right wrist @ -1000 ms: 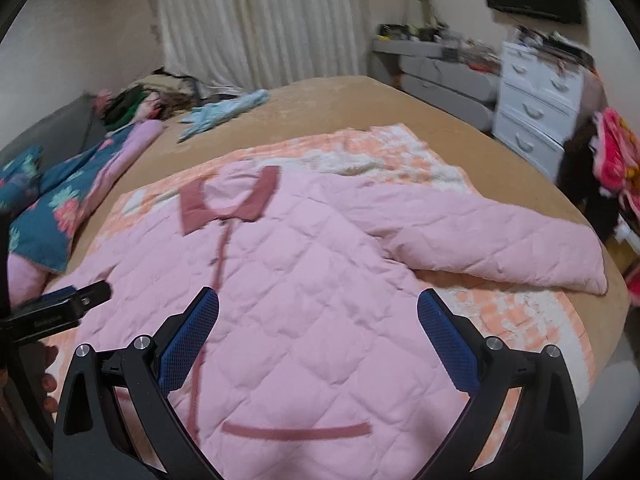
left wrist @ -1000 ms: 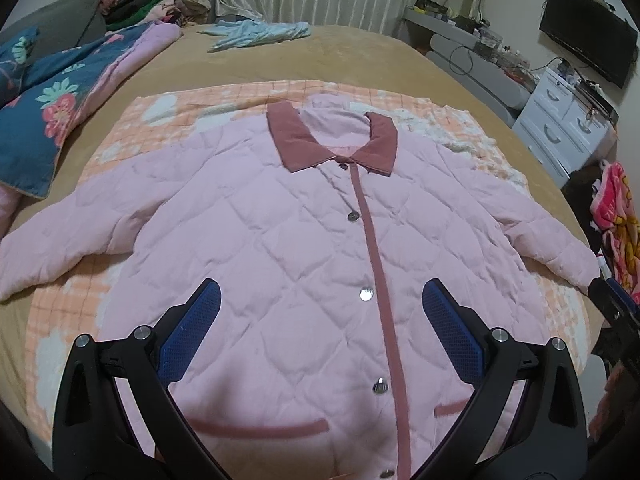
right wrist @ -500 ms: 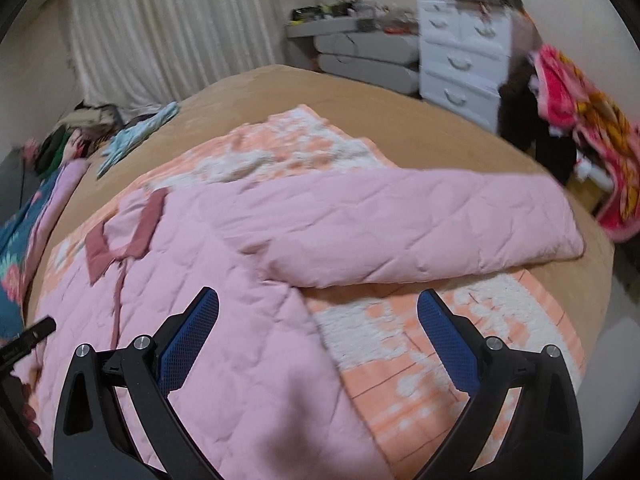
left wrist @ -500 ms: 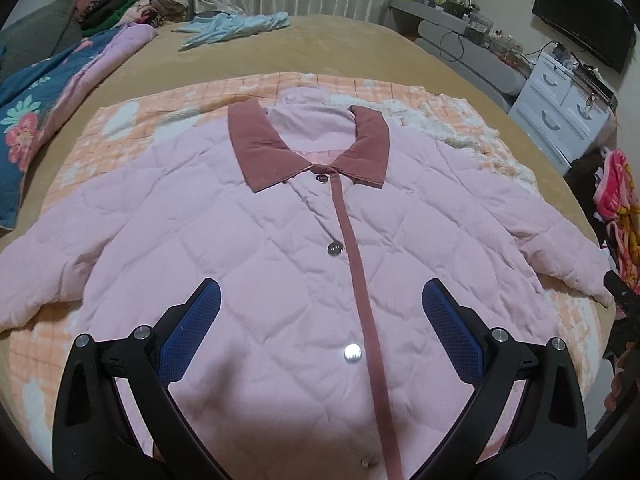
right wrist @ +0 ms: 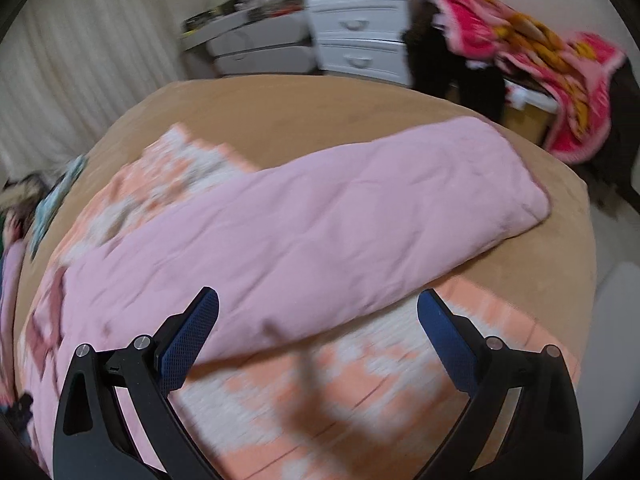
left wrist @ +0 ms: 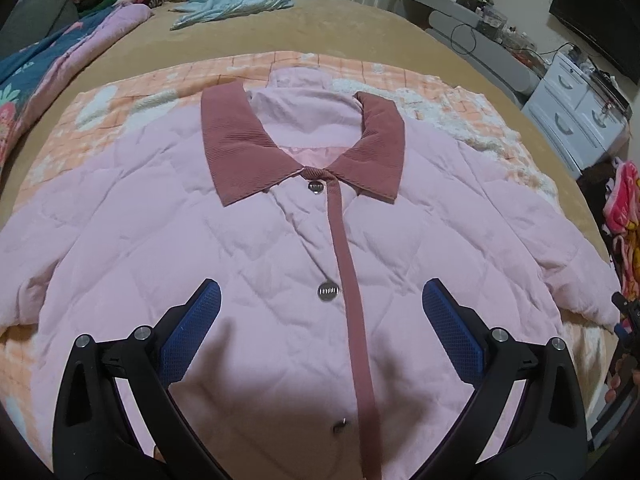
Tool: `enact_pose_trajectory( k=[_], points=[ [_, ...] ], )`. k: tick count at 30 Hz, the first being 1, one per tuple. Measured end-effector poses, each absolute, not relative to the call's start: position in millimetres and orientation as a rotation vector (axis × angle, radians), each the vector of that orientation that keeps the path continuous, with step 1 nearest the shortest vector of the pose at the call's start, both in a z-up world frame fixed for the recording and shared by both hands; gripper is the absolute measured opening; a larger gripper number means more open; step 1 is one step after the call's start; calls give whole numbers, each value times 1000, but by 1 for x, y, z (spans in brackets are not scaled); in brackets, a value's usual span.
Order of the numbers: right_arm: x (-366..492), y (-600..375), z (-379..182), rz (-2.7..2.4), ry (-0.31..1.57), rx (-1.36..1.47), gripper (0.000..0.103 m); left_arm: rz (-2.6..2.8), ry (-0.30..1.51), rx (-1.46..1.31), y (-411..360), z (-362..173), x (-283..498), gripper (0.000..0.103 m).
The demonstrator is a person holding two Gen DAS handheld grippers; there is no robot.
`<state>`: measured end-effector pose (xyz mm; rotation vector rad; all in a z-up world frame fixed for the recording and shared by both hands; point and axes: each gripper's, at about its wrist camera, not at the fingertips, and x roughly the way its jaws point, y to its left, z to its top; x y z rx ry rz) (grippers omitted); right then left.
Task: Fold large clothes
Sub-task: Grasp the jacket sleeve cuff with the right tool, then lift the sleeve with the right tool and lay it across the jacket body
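A pink quilted jacket with a dusty-red collar and front placket lies buttoned and face up on an orange-and-white checked blanket on the bed. My left gripper is open and empty, hovering over the jacket's chest near the middle buttons. My right gripper is open and empty above the jacket's right sleeve, which stretches toward the bed's corner. The right wrist view is motion-blurred.
A tan bed cover lies under everything. A blue floral quilt and a clothes pile are at the far left, a light blue garment at the back. White drawers and a bright pink blanket stand beside the bed.
My left gripper has moved forward over the jacket toward the collar. My right gripper has swung right and closer, from the jacket body to the right sleeve. Both stay open.
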<state>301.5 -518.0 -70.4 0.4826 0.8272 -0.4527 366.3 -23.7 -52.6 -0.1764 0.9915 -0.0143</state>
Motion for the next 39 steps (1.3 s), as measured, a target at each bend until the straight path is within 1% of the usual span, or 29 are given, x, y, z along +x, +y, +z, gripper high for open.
enact_pose_trajectory(
  k=[10, 16, 17, 19, 20, 21, 22, 24, 26, 29, 34, 39],
  points=[
    [299, -612, -114, -629, 836, 758, 99, 20, 1009, -154, -22, -68, 396, 95],
    [305, -636, -123, -649, 769, 836, 99, 45, 1013, -136, -18, -70, 405, 95],
    [305, -639, -124, -648, 762, 855, 97, 44, 1013, -139, -17, -70, 407, 95],
    [303, -647, -126, -664, 735, 886, 81, 37, 1012, -138, -15, -66, 406, 95],
    [303, -648, -125, -670, 726, 883, 58, 35, 1008, -134, -14, -63, 405, 95],
    [302, -649, -123, -649, 704, 892, 42, 33, 1005, -127, -14, -60, 403, 95],
    [301, -649, -120, -622, 690, 903, 38, 31, 1002, -117, -14, -56, 402, 95],
    [303, -643, -105, -593, 656, 862, 25, 28, 993, -103, -15, -48, 400, 95],
    [305, -632, -82, -538, 609, 793, 20, 32, 981, -87, -15, -38, 398, 95],
    [312, -612, -45, -452, 568, 705, 16, 36, 971, -89, -12, -24, 394, 95],
    [322, -565, 24, -311, 479, 533, 15, 33, 933, -99, -2, 4, 387, 95],
    [330, -523, 74, -208, 425, 420, 15, 24, 891, -87, 5, 33, 376, 95]
  ],
)
